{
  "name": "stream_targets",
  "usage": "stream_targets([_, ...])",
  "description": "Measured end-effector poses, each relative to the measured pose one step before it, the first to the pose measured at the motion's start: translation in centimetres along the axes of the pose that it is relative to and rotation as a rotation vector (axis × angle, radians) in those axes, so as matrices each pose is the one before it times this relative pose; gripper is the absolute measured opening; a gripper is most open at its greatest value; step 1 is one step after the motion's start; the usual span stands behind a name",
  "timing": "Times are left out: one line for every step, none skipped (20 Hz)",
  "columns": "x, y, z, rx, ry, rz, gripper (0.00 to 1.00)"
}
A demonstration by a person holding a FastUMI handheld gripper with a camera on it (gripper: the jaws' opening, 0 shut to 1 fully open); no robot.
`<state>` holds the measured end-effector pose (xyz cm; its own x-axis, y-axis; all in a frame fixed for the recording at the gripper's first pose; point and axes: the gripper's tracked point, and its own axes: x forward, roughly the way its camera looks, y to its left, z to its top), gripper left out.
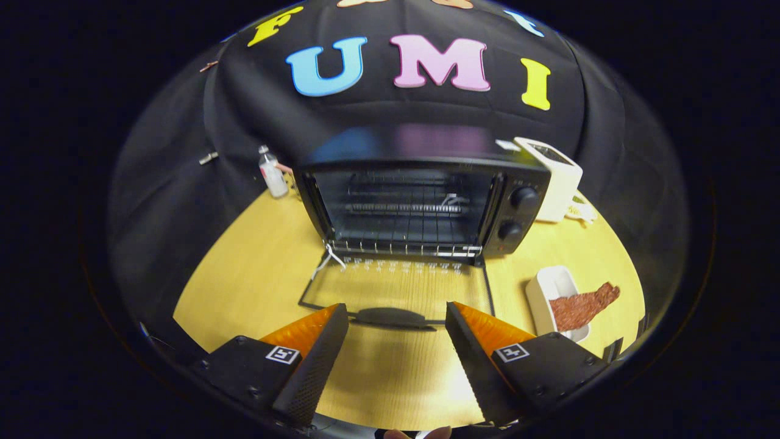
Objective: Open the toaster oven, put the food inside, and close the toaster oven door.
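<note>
A black toaster oven [420, 201] stands on the yellow table [256, 280], straight ahead of me. Its glass door [396, 286] is folded down flat toward me, and the dark handle [390, 317] lies just beyond my fingertips. Inside I see wire racks and an empty cavity. A reddish-brown strip of food [582, 305] rests on a small white dish [551, 289] to the right of the door, one end hanging over the rim. My gripper [396, 314] is open with nothing between its fingers, hovering over the table in front of the door handle.
A white appliance [557, 177] stands just right of the oven, with a white cable beside it. A small clear bottle [272, 174] stands at the back left by the black cloth wall. Two dark knobs [518, 213] sit on the oven's right panel.
</note>
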<state>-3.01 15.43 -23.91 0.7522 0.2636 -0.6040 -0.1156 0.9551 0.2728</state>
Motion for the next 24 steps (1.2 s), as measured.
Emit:
stream_targets([-1.289, -0.668, 1.342, -0.00856, -0.03792, 0.00735, 1.0])
stream_targets([-1.3, -0.716, 1.237, -0.00873, -0.03706, 0.00564, 1.0])
stream_targets([-1.208, -0.834, 1.128, -0.00583, -0.0302, 0.00596, 1.0])
stream_targets([-1.082, -0.994, 0.853, -0.00592, -0.02448, 0.00164, 0.99])
stream_targets([-1.054, -1.211, 0.741, -0.00037, -0.01784, -0.00661, 0.99])
stream_targets([-0.921, -1.239, 0.7, 0.00311, -0.01597, -0.0078, 0.99])
stream_targets([-0.754, -1.305, 0.604, 0.00153, -0.0123, -0.01293, 0.99])
stream_targets([-0.608, -1.465, 0.578, -0.00278, -0.01084, -0.01587, 0.99])
stream_targets([-0.605, -1.414, 0.449, -0.00751, -0.00771, -0.01104, 0.99])
stream_targets([-0.48, -1.491, 0.49, -0.01397, -0.01411, -0.01792, 0.99])
stream_targets([-0.387, -1.513, 0.482, -0.01676, -0.01003, -0.01103, 0.99])
stream_targets([-0.012, -1.401, 0.205, -0.01146, -0.00371, -0.0064, 0.99])
stream_targets([-0.118, -1.033, -0.201, -0.00194, 0.00844, 0.00674, 0.99])
stream_targets([0.112, -0.965, -0.495, 0.00441, 0.01282, 0.00912, 0.99])
stream_targets([0.206, -1.092, -0.546, 0.00861, 0.02502, 0.00865, 0.99])
stream_targets([0.477, -1.248, -0.685, 0.00798, 0.02091, 0.00803, 1.0])
stream_targets([0.436, -1.287, -0.402, 0.00927, 0.02047, 0.00126, 0.99])
stream_targets([0.613, -1.171, -0.46, 0.0115, 0.01681, 0.00182, 1.0])
stream_targets([0.584, -1.113, -0.535, 0.00921, 0.02317, 0.00665, 1.0])
stream_targets([0.634, -1.013, -0.737, 0.00761, 0.0279, 0.01312, 1.0])
stream_targets([0.688, -0.926, -0.8, 0.00559, 0.03105, 0.01713, 0.99])
stream_targets([0.788, -0.753, -0.796, 0.00803, 0.03577, 0.02046, 0.98])
stream_targets([0.873, -0.597, -0.588, 0.01195, 0.02572, 0.02588, 0.98])
stream_targets([0.595, -0.641, -0.948, 0.01359, 0.03306, 0.02141, 0.98])
